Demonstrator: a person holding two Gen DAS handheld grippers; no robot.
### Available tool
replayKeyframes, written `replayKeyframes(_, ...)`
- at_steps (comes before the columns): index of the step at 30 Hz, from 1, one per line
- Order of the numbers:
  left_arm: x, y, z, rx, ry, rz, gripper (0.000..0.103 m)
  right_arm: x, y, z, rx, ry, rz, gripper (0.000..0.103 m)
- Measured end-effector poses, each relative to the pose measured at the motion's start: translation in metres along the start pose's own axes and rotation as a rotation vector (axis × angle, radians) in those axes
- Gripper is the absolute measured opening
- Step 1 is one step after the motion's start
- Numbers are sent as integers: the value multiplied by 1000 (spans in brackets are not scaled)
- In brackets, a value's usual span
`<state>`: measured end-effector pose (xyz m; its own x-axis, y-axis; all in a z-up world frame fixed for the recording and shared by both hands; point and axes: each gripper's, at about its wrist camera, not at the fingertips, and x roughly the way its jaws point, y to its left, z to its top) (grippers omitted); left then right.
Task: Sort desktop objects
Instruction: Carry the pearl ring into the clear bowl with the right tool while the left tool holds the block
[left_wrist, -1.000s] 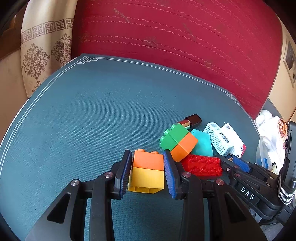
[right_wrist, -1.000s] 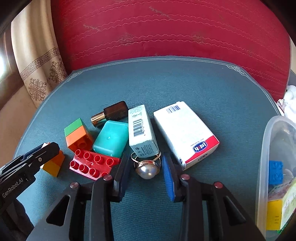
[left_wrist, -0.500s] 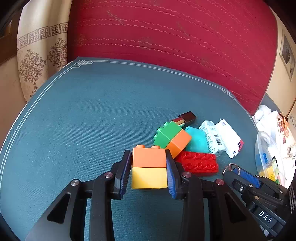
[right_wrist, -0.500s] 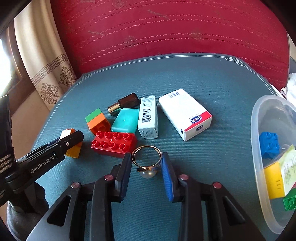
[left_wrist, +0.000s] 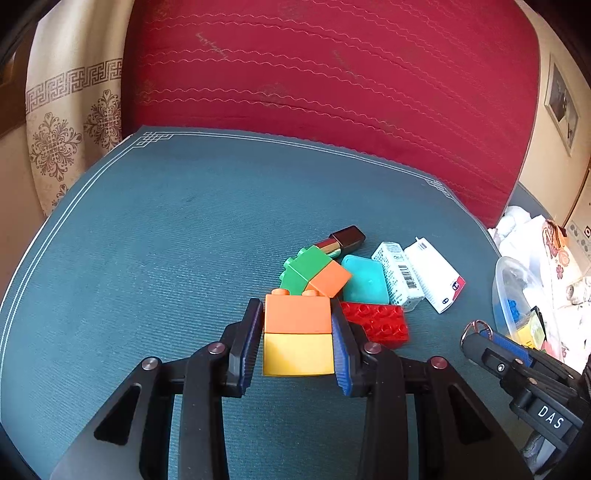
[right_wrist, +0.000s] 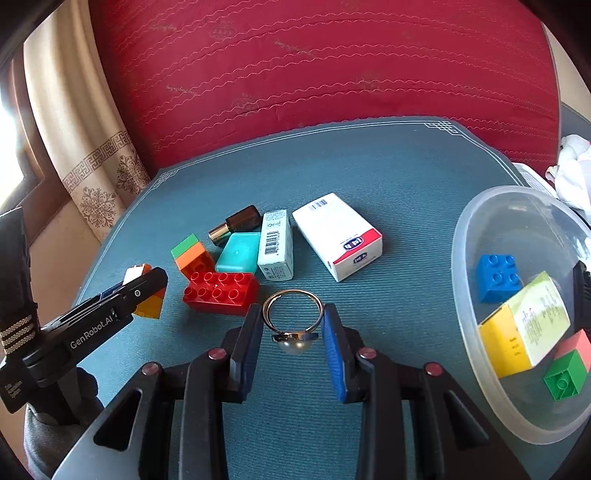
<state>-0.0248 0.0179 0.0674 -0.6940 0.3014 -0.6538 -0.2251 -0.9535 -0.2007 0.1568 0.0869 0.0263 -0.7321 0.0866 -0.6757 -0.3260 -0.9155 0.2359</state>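
An orange-over-yellow brick stack (left_wrist: 298, 336) sits upright, clamped on both sides by the left gripper (left_wrist: 297, 341). A ring (right_wrist: 292, 322) with a pearl-like dome is pinched at its band by the right gripper (right_wrist: 291, 341), dome hanging downward.

On the desk (right_wrist: 369, 177), clustered together:
- green-and-orange brick (right_wrist: 192, 254), tipped on its side
- red eight-stud brick (right_wrist: 221, 292), studs up
- teal flat case (right_wrist: 238, 253)
- brown-capped bottle (right_wrist: 236, 224), lying down
- pale barcode carton (right_wrist: 276, 244)
- white-and-red box (right_wrist: 337, 235), slightly apart

The clear bowl (right_wrist: 476, 206) at right holds a blue brick (right_wrist: 498, 277), a yellow-and-white box (right_wrist: 524, 330) and a green brick (right_wrist: 564, 380).
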Motion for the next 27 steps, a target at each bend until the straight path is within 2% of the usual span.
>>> replayKeyframes(7,-3,-16,-1,42,0,-15,38,-24,-21,0,28,-53,-49,36)
replayKeyframes(15,-10,-40,-3,106,-6,-42,37,-53,-66,-2,102,-105,-122,36)
replayKeyframes(24,-10,-31,-12,93,12,0,38,-77,-104,-4,171,-159,-190,36)
replayKeyframes(27,-11,-27,-13,70,10,-13,39,-79,-119,-2,204,-167,-216,36)
